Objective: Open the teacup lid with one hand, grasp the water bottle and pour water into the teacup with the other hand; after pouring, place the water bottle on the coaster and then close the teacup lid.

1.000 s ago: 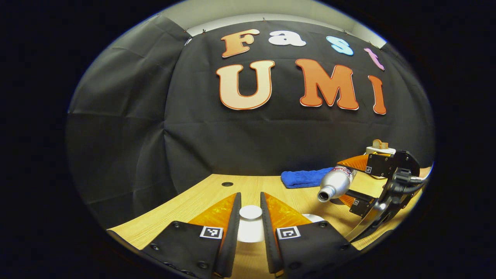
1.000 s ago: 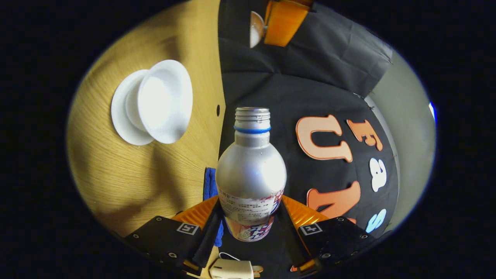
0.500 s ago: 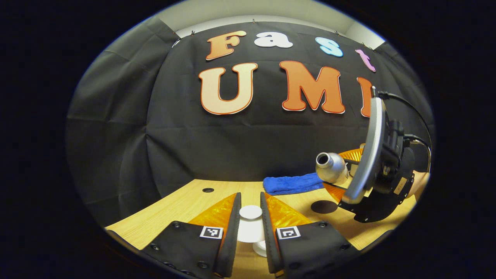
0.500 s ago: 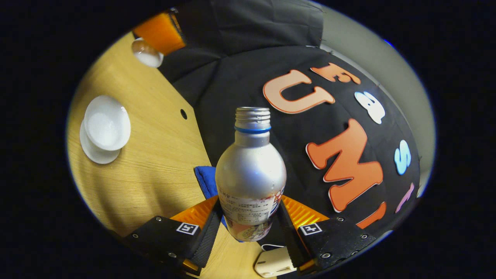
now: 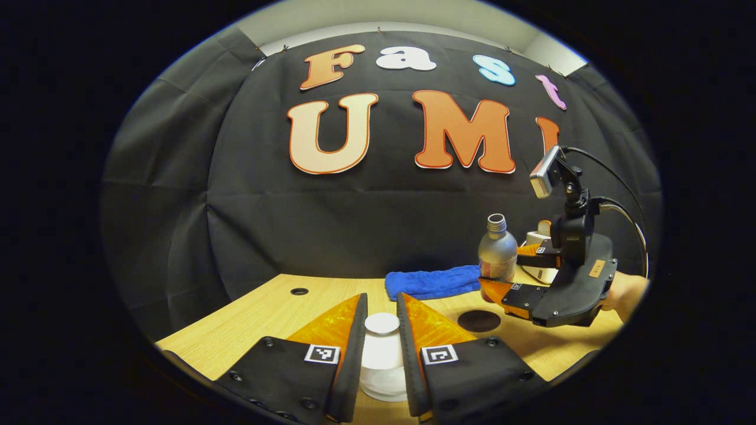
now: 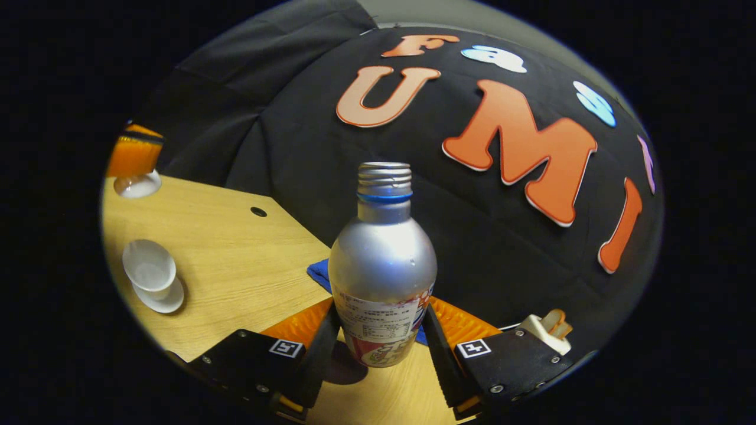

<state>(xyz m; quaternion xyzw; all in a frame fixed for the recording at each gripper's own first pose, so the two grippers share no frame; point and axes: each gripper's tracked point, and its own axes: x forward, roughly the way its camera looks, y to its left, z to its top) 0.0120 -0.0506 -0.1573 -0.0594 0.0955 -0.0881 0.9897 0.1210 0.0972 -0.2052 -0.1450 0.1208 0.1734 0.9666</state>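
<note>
Water bottle stands upright, clamped in my right hand-held gripper above the dark coaster. My left hand-held gripper grips the teacup lid; the open teacup sits on its saucer.

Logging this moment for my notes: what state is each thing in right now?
Water bottle: upright, uncapped, held off the table.
Right tongs: shut on the bottle.
Teacup lid: lifted, off the cup.
Left tongs: shut on the lid.
Teacup: open, on its saucer.
Coaster: bare.
</note>
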